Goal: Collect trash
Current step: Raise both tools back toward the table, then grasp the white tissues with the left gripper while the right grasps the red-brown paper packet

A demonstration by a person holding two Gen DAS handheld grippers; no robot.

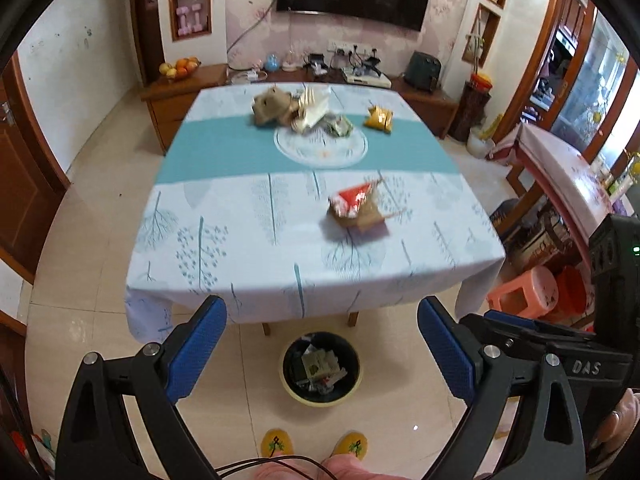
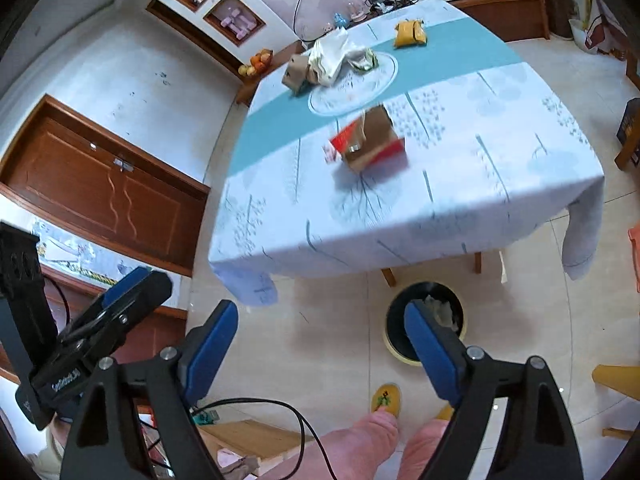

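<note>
A torn red and brown carton (image 1: 358, 210) (image 2: 368, 138) lies on the near half of the table (image 1: 240, 248) (image 2: 500, 200). A pile of brown paper and white wrappers (image 1: 294, 110) (image 2: 324, 60) and a yellow snack bag (image 1: 378, 119) (image 2: 410, 33) lie farther back. A black trash bin (image 1: 322, 366) (image 2: 430, 300) with trash in it stands on the floor by the table's near edge. My left gripper (image 1: 322, 342) is open and empty, above the bin. My right gripper (image 2: 320, 346) is open and empty, left of the bin.
A cabinet (image 1: 188, 92) with a fruit bowl stands behind the table. A pink plastic stool (image 1: 524, 292) and a second table (image 1: 560, 176) are to the right. A brown door (image 2: 100, 188) is on the left. The person's slippered feet (image 1: 314, 444) stand near the bin.
</note>
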